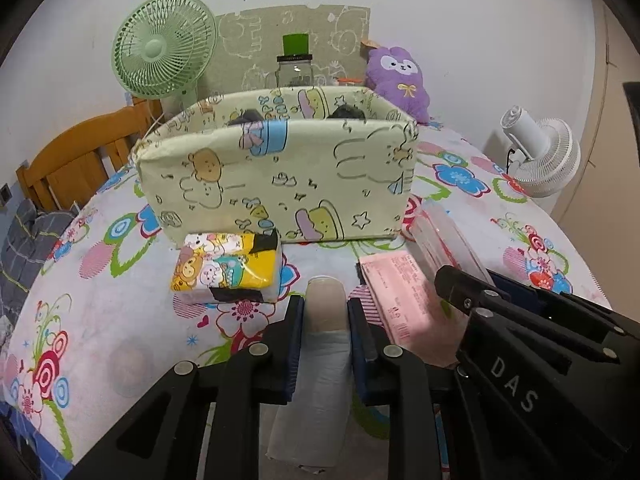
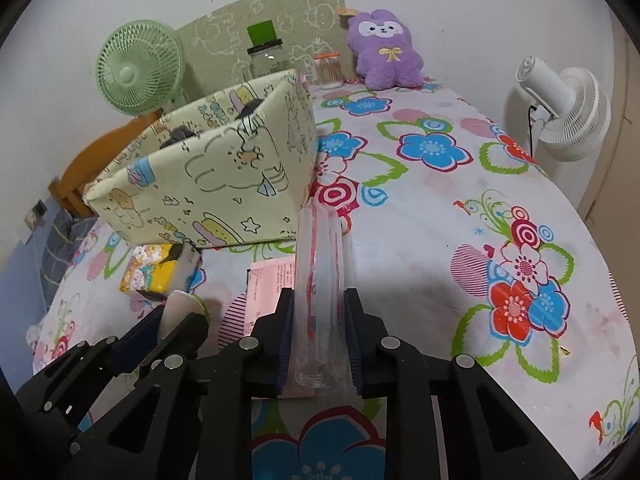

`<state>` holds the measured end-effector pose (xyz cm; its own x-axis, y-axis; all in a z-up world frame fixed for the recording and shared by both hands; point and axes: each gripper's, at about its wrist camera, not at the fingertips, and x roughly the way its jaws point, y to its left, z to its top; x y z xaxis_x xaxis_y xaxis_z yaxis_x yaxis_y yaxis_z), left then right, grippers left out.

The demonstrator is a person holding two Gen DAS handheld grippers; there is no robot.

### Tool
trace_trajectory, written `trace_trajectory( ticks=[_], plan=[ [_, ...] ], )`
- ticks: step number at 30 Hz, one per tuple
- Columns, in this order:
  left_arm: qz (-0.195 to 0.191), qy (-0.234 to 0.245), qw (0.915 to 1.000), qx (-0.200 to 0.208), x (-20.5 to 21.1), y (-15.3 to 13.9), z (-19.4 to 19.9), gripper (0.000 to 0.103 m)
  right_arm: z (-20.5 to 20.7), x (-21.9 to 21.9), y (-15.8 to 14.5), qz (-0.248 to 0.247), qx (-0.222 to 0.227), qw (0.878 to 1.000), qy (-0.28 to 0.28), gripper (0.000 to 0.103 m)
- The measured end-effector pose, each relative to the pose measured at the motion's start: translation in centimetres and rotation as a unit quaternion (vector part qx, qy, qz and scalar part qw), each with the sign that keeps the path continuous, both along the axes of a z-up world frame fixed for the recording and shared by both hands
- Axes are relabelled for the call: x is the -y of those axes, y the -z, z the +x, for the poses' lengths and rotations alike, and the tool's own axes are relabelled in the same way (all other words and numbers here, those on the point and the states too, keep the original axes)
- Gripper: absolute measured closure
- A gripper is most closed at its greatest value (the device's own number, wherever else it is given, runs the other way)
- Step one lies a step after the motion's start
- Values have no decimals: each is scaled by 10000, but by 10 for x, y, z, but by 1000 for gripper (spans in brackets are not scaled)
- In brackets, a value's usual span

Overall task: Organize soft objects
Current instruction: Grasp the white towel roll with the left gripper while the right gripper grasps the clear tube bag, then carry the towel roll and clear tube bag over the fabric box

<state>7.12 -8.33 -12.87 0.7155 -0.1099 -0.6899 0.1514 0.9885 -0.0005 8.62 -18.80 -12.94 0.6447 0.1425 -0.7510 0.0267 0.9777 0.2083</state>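
My left gripper (image 1: pixel 325 304) is shut on a pale rolled soft bundle (image 1: pixel 324 320), held just above the flowered bedsheet (image 1: pixel 100 320). My right gripper (image 2: pixel 319 294) is shut on a clear plastic packet with red print (image 2: pixel 322 248); its far end reaches toward the bin. A pale yellow cartoon-print fabric bin (image 1: pixel 280 176) stands ahead with dark items inside. A yellow cartoon tissue pack (image 1: pixel 228 268) lies in front of the bin. A flat pink pack (image 1: pixel 400 296) lies between the two grippers. At the back a purple plush (image 2: pixel 384 48) leans on the wall.
A green fan (image 1: pixel 164 48), a glass jar (image 1: pixel 294 70) and a cotton-swab jar (image 2: pixel 330 68) stand behind the bin. A white fan (image 2: pixel 560 108) is off the bed's right edge. A wooden headboard (image 1: pixel 76 156) and grey checked cloth (image 1: pixel 28 240) are at left.
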Motion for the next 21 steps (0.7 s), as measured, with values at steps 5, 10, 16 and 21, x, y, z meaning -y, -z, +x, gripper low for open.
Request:
trace_trajectory(
  ticks=[5,10,16,21],
  plan=[
    [-60,75,9998,155,4,-21,-7,83,-10,3,-23,-16,239,9997,45,77],
    [-71,114,9994,331,3,-43,-15,83,-20,3,-50,-17,478,9988,71,77],
    [-125,89,9990,430,-2,-65,-17,83,-23,-4,-75,-114,591,9982,22,77],
    [-131,112,9984,538,-7,-81,-19,83,-25,-11,-93,-221,717,9972,19,77]
  ],
)
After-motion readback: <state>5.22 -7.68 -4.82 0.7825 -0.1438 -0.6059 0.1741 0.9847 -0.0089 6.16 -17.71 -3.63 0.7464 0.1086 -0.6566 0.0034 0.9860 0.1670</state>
